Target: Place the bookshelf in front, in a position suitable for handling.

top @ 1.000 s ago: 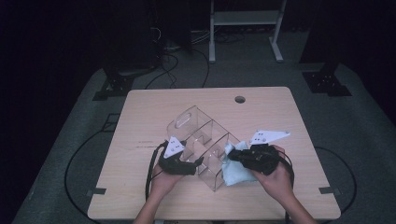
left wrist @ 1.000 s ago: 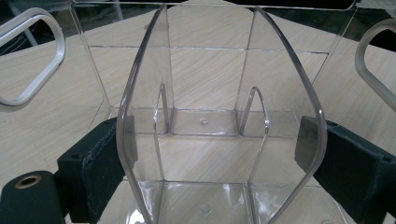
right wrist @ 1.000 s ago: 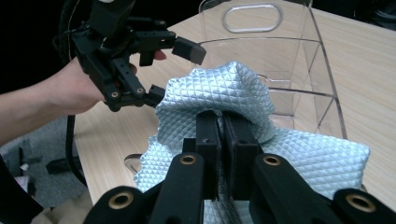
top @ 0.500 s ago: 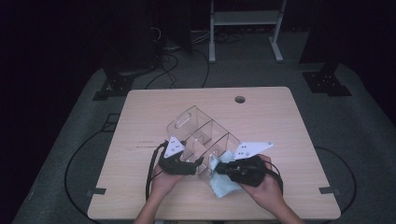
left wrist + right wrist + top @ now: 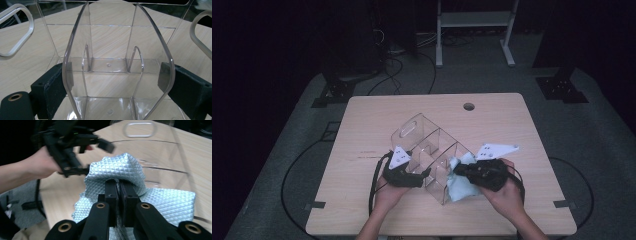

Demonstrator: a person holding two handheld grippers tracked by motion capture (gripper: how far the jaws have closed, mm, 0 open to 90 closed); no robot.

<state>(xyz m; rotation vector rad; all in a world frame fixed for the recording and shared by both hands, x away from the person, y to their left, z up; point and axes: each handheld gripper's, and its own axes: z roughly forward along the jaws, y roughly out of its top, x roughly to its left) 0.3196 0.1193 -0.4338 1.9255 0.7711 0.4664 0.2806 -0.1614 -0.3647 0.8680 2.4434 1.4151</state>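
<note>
On the near half of the wooden table (image 5: 362, 130), work centres on a clear acrylic organizer (image 5: 424, 150) with several compartments and cut-out handles.

1. Left side: the left gripper (image 5: 424, 175) grips the organizer's near-left end. In the left gripper view its 2 black jaws sit apart, 1 on each outer face of a curved clear divider wall (image 5: 117, 62), and appear pressed against it. Judgement: this hold steadies the light plastic organizer so it does not slide or tip while the other hand works.

2. Centre: the organizer rests on the table, its long axis running diagonally away from the person. Its compartments look empty as far as can be seen.

3. Right side: the right gripper (image 5: 460, 172) carries a pale blue quilted cloth (image 5: 460, 186). In the right gripper view its jaws are together, pinching a raised fold of the cloth (image 5: 117, 170), with the rest draping below beside the organizer's near-right wall. Judgement: the cloth is bunched at the jaw tips so that it can be pushed against or into the clear walls for wiping.

4. Markings: no brand, label or legible writing is visible on the organizer, cloth or grippers.
</note>
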